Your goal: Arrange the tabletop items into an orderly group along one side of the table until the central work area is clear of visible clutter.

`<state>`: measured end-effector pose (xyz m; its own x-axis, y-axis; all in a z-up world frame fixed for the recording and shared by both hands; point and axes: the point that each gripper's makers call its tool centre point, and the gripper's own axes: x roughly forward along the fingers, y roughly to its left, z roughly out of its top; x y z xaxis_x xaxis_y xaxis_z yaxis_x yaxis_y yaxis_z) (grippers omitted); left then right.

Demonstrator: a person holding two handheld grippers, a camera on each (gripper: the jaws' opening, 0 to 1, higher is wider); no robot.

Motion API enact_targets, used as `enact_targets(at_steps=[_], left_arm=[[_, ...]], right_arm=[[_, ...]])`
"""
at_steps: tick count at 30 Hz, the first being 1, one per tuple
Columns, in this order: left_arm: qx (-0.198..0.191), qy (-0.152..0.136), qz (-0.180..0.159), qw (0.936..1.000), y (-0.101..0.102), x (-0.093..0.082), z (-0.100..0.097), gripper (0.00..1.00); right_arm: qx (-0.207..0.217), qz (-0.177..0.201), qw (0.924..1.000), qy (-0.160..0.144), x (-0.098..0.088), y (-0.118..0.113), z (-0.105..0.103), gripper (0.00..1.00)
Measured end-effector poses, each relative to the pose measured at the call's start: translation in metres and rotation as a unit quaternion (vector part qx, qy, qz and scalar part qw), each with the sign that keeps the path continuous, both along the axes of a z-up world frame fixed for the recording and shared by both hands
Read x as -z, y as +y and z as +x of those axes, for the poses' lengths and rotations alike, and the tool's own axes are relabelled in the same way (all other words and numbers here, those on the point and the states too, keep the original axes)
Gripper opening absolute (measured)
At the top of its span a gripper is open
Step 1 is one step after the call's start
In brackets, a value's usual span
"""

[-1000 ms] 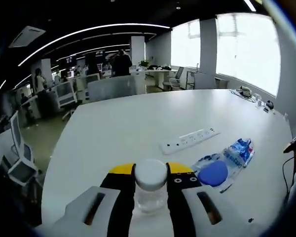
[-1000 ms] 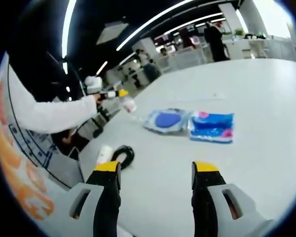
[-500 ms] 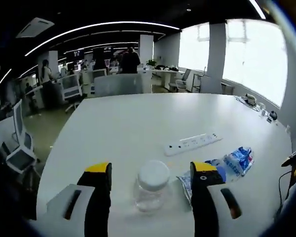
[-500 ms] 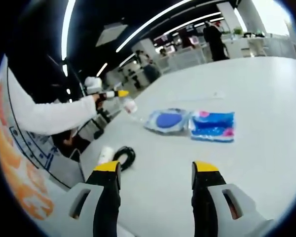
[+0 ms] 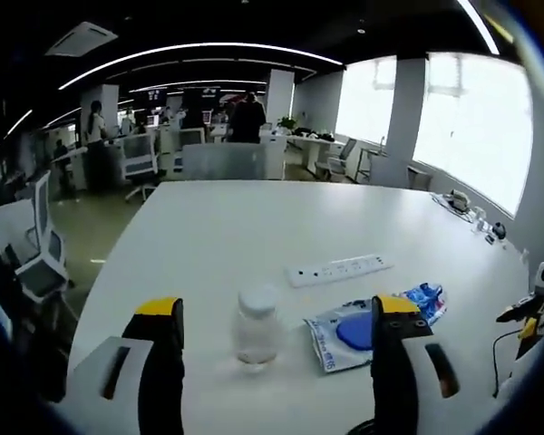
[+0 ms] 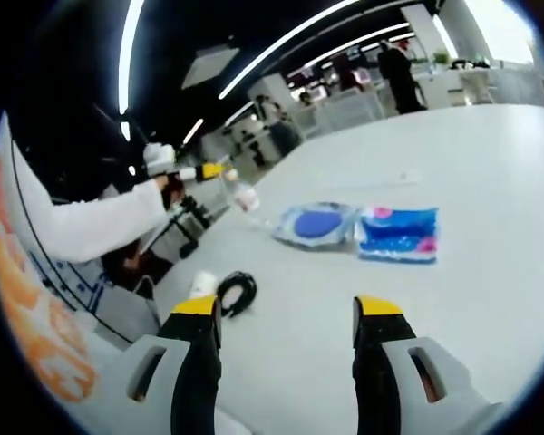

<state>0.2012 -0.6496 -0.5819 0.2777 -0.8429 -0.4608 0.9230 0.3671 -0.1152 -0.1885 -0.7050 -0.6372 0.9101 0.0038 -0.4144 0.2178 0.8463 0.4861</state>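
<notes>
A small clear bottle with a white cap (image 5: 257,326) stands upright on the white table (image 5: 236,227), free between the jaws of my left gripper (image 5: 276,310), which is open and drawn back from it. Right of the bottle lies a clear packet with a blue disc (image 5: 349,333), then a blue patterned packet (image 5: 423,297). In the right gripper view my right gripper (image 6: 286,310) is open over bare table with nothing between its fingers. Beyond it lie the blue-disc packet (image 6: 315,224), the patterned packet (image 6: 399,234) and the bottle (image 6: 245,195), with the left gripper (image 6: 189,172) just behind it in a white-sleeved hand.
A white power strip (image 5: 337,269) lies past the packets. A coiled black cable with a white plug (image 6: 234,293) sits near the table's edge. Small items line the far right edge (image 5: 471,186). Office chairs (image 5: 36,263) and desks stand beyond the table.
My left gripper opened, let go of the bottle and pulled back; the bottle now stands alone on the table. The right gripper has barely moved.
</notes>
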Motion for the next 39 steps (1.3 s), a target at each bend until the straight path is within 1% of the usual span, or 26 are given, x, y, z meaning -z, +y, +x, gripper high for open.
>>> enact_targets(at_steps=[1, 4, 9, 12, 16, 19, 21, 23, 25, 30, 31, 32, 35, 39], left_arm=[[0.000, -0.001, -0.001, 1.0000, 0.001, -0.001, -0.002, 0.86], [0.006, -0.001, -0.008, 0.9999, 0.012, -0.010, -0.019, 0.86], [0.008, -0.011, -0.011, 0.9998, 0.032, -0.022, -0.041, 0.85], [0.003, -0.014, -0.014, 0.9998, 0.045, -0.030, -0.057, 0.85], [-0.010, -0.014, -0.016, 0.9997, 0.064, -0.034, -0.072, 0.85], [-0.026, -0.004, -0.016, 0.9995, 0.079, -0.031, -0.081, 0.85], [-0.041, 0.007, -0.018, 0.9990, 0.090, -0.027, -0.086, 0.84], [-0.050, 0.012, -0.019, 0.9985, 0.098, -0.021, -0.086, 0.83], [-0.058, 0.018, -0.021, 0.9979, 0.108, -0.015, -0.089, 0.83], [-0.083, 0.050, -0.022, 0.9950, 0.129, 0.006, -0.096, 0.82], [-0.085, 0.054, -0.020, 0.9947, 0.131, 0.009, -0.097, 0.81], [-0.084, 0.056, -0.013, 0.9948, 0.134, 0.012, -0.104, 0.80], [-0.083, 0.058, 0.000, 0.9949, 0.139, 0.018, -0.112, 0.79], [-0.085, 0.063, 0.005, 0.9944, 0.143, 0.019, -0.115, 0.78]], right_arm=[[0.001, 0.000, 1.0000, -0.002, -0.001, 0.000, -0.001, 0.57], [0.003, -0.002, 1.0000, -0.009, -0.003, 0.001, -0.005, 0.57], [0.009, -0.001, 0.9999, -0.011, 0.001, 0.007, -0.018, 0.57], [0.014, 0.001, 0.9998, -0.011, 0.003, 0.009, -0.027, 0.57], [0.025, 0.000, 0.9997, -0.007, 0.003, 0.007, -0.039, 0.57], [0.037, -0.001, 0.9993, -0.008, 0.001, 0.004, -0.046, 0.57], [0.043, -0.003, 0.9990, -0.009, 0.000, 0.000, -0.050, 0.57], [0.047, -0.003, 0.9989, -0.010, -0.001, -0.003, -0.053, 0.57], [0.048, -0.006, 0.9988, -0.009, -0.002, -0.005, -0.054, 0.57], [0.042, -0.008, 0.9991, -0.007, -0.002, -0.003, -0.055, 0.57], [0.040, -0.007, 0.9991, -0.007, -0.002, -0.002, -0.055, 0.56], [0.040, -0.006, 0.9992, -0.006, -0.001, -0.001, -0.055, 0.56], [0.039, -0.003, 0.9992, -0.006, -0.001, 0.001, -0.054, 0.56], [0.034, 0.003, 0.9994, -0.005, 0.003, 0.004, -0.051, 0.56]])
